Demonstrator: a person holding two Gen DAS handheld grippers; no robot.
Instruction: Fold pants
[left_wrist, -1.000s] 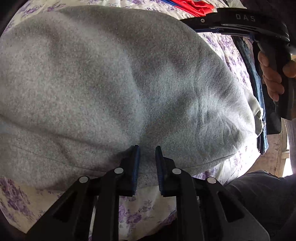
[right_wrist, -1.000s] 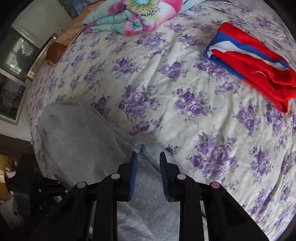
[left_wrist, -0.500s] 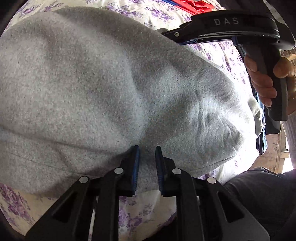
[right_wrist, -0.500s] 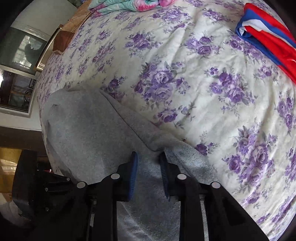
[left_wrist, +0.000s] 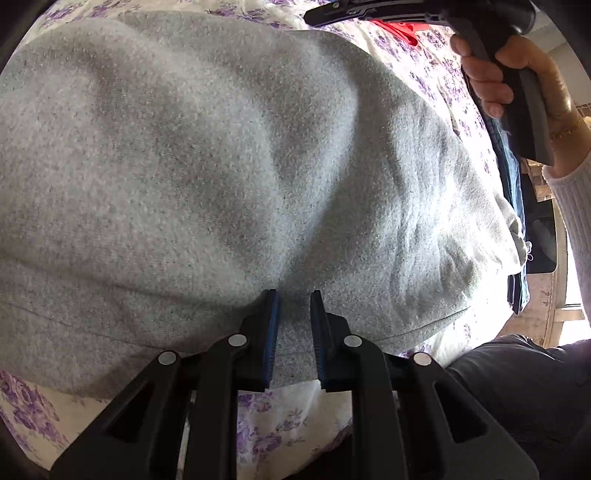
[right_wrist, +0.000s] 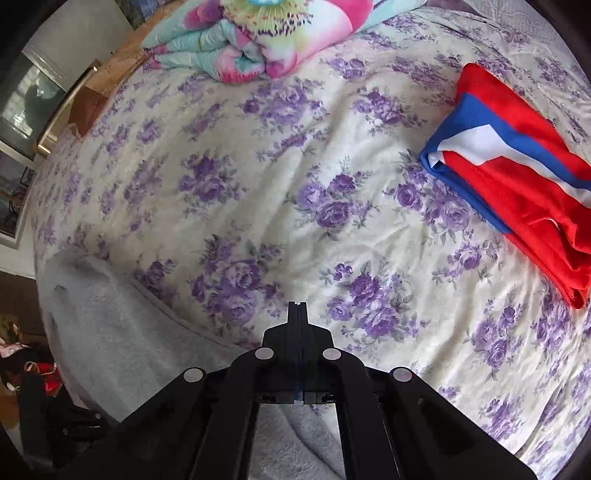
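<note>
Grey fleece pants (left_wrist: 229, 177) lie folded on the flowered bed sheet and fill the left wrist view. My left gripper (left_wrist: 294, 299) has its jaws a small gap apart, with the near edge of the grey pants between them. My right gripper (right_wrist: 297, 306) is shut with nothing between its jaws, raised above the sheet just past the far edge of the grey pants (right_wrist: 110, 314). In the left wrist view the right gripper tool (left_wrist: 406, 11) shows at the top right, held by a hand (left_wrist: 491, 74).
A folded red, white and blue garment (right_wrist: 517, 177) lies to the right on the bed sheet (right_wrist: 295, 166). A rolled pink and teal blanket (right_wrist: 258, 40) sits at the far end. Dark blue jeans (left_wrist: 513, 192) hang at the bed's right edge.
My right gripper let go of the pants' far edge, closed empty and lifted up and away. My left gripper and the pants have stayed nearly still.
</note>
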